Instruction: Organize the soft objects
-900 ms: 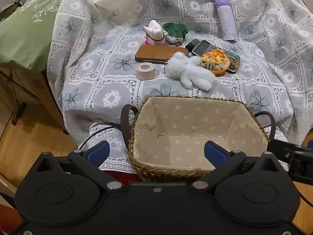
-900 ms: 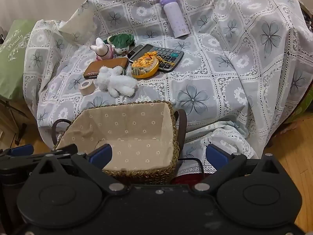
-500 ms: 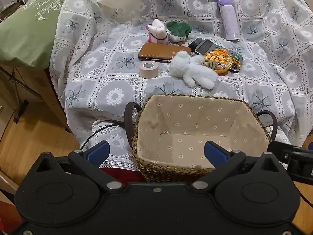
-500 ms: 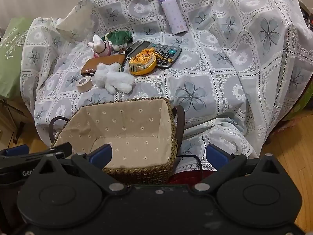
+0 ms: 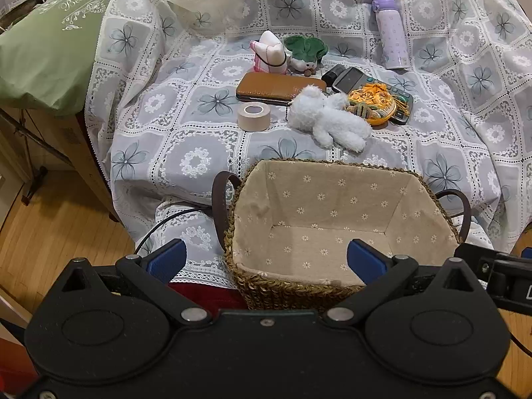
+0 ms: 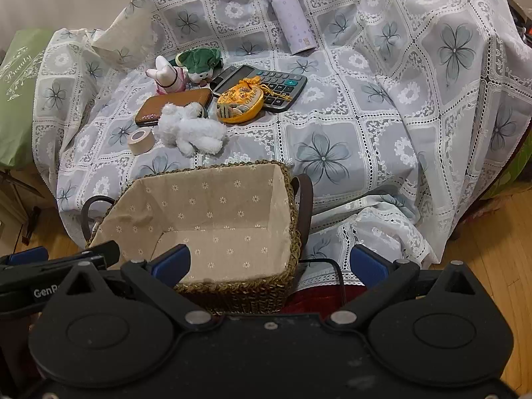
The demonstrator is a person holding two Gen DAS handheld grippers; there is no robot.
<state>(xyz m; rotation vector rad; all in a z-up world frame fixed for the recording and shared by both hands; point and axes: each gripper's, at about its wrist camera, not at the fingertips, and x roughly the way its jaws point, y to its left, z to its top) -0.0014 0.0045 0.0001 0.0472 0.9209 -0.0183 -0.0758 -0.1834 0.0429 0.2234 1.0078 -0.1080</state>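
Both the left claw [image 5: 266, 261] and right claw [image 6: 269, 264], spread wide and empty, have backed slightly off the empty basket [image 5: 332, 286] since the previous frames, so the white plush toy [image 5: 327, 119] beyond its far rim remains uncollected.

Three soft toys: white bear [image 5: 327, 120], pink bunny [image 5: 270, 52], green one [image 5: 306, 52]. One basket [image 5: 429, 193], tape roll [image 5: 253, 117], bottle [image 5: 389, 32], calculator [image 6: 266, 84], brown case [image 5: 277, 88], orange pouch [image 5: 372, 104].
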